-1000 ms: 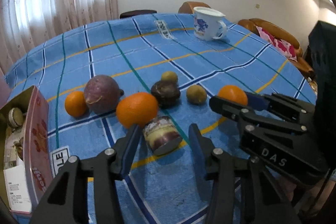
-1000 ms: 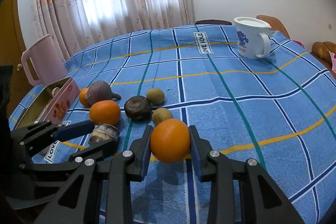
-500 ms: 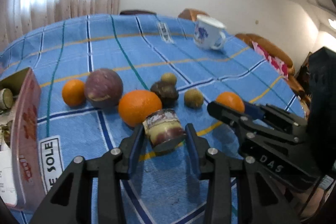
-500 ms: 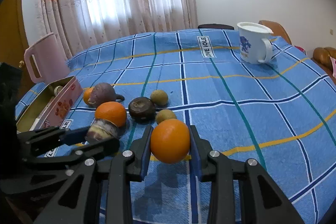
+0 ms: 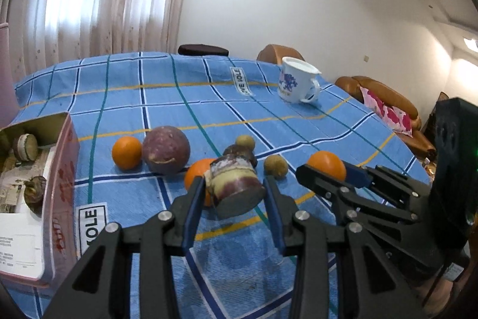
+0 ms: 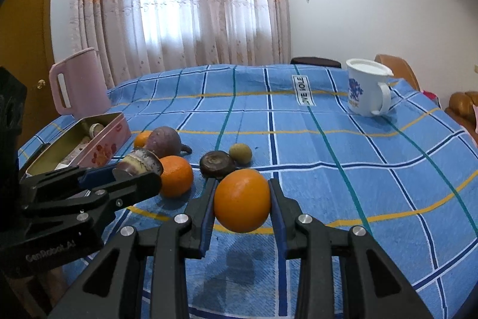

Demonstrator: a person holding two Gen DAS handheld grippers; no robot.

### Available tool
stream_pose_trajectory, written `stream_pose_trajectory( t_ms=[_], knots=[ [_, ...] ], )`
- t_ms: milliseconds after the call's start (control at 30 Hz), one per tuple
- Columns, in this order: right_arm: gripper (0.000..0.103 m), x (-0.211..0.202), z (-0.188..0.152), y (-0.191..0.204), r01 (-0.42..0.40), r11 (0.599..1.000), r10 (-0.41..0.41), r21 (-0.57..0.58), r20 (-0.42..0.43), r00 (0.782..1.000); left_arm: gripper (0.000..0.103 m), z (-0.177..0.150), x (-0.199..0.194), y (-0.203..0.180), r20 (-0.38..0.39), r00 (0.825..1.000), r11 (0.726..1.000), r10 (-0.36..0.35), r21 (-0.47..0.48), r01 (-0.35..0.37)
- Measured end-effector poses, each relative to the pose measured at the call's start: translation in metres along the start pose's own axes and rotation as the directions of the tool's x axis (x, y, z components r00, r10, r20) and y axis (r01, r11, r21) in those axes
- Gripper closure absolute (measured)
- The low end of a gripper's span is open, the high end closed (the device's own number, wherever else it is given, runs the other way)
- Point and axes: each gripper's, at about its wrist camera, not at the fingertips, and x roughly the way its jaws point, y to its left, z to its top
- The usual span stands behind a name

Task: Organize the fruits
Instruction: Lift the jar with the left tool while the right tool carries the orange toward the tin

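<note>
My left gripper (image 5: 234,189) is shut on a cut purple-and-cream fruit piece (image 5: 234,183) and holds it above the blue checked tablecloth (image 5: 167,103). My right gripper (image 6: 242,201) is shut on an orange (image 6: 242,199), also lifted off the cloth. On the cloth lie an orange (image 6: 176,175), a large purple fruit (image 5: 165,150), a small orange (image 5: 127,152), a dark brown fruit (image 6: 215,164) and two small greenish-brown fruits (image 5: 275,166) (image 6: 240,153). The right gripper with its orange (image 5: 326,165) shows in the left wrist view.
An open pink tin box (image 5: 64,169) with small items stands at the left. A pink jug (image 6: 76,84) stands behind it. A white mug with blue print (image 6: 366,88) stands at the far right. Chairs and a sofa (image 5: 385,100) lie beyond the table.
My left gripper closed on the cut fruit piece and lifted it off the cloth. My right gripper raised its orange slightly.
</note>
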Motion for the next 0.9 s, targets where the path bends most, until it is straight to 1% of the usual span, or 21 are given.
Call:
stream_pose_trajectory(
  t_ms=[233, 633, 833, 900],
  knots=[
    [0.068, -0.005, 0.0, 0.003, -0.003, 1.0, 0.004, -0.017, 0.035, 0.999, 0.062, -0.001, -0.008, -0.002, 0.048, 0.999, 1.0, 0.018, 0.006, -0.018],
    [0.068, -0.015, -0.003, 0.007, -0.003, 0.999, 0.007, -0.045, 0.098, 0.995, 0.062, -0.003, -0.017, -0.004, 0.102, 0.994, 0.999, 0.036, 0.016, -0.038],
    [0.068, -0.021, -0.005, 0.008, -0.006, 0.999, 0.013, -0.053, 0.135, 0.991, 0.062, -0.005, -0.023, -0.009, 0.134, 0.99, 0.997, 0.053, 0.04, -0.059],
    [0.068, -0.025, -0.006, 0.008, -0.011, 0.998, 0.021, -0.058, 0.158, 0.987, 0.062, -0.005, -0.025, -0.012, 0.145, 0.988, 0.996, 0.061, 0.054, -0.069]
  ],
)
